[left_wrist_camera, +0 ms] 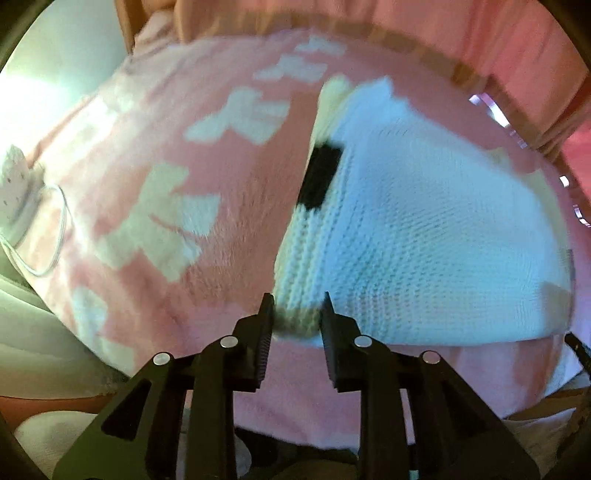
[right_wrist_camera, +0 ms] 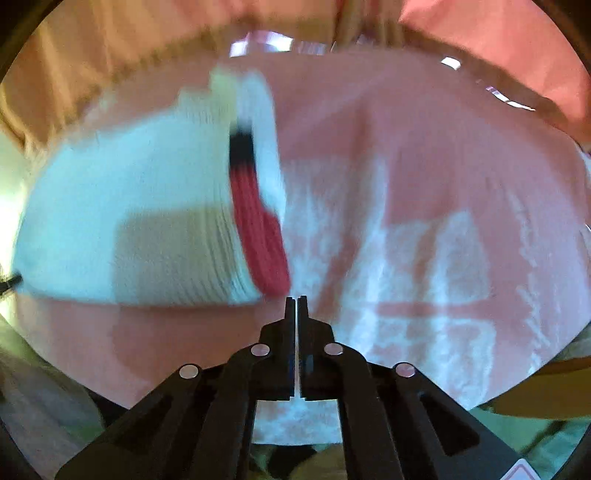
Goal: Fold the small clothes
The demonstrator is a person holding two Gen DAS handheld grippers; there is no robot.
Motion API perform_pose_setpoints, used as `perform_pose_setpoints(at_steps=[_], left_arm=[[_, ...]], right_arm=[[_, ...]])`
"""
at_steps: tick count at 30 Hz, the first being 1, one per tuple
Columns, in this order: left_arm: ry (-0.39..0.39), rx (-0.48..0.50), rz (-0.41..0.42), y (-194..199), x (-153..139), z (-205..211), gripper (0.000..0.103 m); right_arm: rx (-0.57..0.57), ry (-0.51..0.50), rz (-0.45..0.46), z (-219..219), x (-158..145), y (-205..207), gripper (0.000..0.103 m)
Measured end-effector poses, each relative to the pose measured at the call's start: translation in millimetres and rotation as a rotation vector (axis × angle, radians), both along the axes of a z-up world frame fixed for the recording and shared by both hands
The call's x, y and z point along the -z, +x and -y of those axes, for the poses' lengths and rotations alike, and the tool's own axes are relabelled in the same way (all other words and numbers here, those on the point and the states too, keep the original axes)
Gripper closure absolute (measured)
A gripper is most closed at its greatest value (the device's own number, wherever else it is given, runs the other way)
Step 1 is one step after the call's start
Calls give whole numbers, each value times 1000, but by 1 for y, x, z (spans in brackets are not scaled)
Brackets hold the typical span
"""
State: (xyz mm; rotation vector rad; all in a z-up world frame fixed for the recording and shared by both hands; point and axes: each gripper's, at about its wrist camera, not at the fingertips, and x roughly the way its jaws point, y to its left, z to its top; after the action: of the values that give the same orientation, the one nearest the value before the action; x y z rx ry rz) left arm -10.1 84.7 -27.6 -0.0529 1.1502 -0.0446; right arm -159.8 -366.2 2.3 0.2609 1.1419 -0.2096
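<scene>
1. Black plastic, ribbed on the inner faces: left claw (left_wrist_camera: 297,308) parted around the near corner of the white knit garment (left_wrist_camera: 424,236), both pads touching the ribbed hem there, so gripping it.
2. Same black build on the right claw (right_wrist_camera: 297,306), jaws pressed together with only a hairline slit between, nothing visibly caught in them; tips just beside the garment's near right corner.
3. Chunky knit, rows plainly readable near the lens, soft and smeared farther off; lying flat on a pink fleece blanket (left_wrist_camera: 229,206) in a rough rectangle.
4. Red ribbed band (right_wrist_camera: 260,236) running along the garment's right edge in the right wrist view, turning into a black patch (right_wrist_camera: 242,147) farther up; in the left wrist view only the black patch (left_wrist_camera: 319,177) showing.
5. Fuzzy nap on the blanket, with pale blocky shapes printed across the pink; pattern too blurred to name.
6. White perforated object with a thin white cord (left_wrist_camera: 55,236) at the blanket's left edge, partly cut off by the lens rim.
7. Peach and pink draped fabric (left_wrist_camera: 480,33) beyond the blanket's far edge, blurred; support under the blanket hidden.
</scene>
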Motion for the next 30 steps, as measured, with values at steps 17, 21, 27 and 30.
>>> perform_pose_setpoints(at_steps=[17,21,27,30], left_arm=[[165,106,91,154,20,92,64],[196,145,135,153,16,96,65],[194,140,133,156,12,103,65],[185,143,126,156,12,107,65]], right_arm=[[-195,-99,-17,-42,24,207,103],[-138,-28,17,-23,8,208,103],[-178,-83,-38,-30,27,224,103],[-148,-37,7,-24,12,221,103]])
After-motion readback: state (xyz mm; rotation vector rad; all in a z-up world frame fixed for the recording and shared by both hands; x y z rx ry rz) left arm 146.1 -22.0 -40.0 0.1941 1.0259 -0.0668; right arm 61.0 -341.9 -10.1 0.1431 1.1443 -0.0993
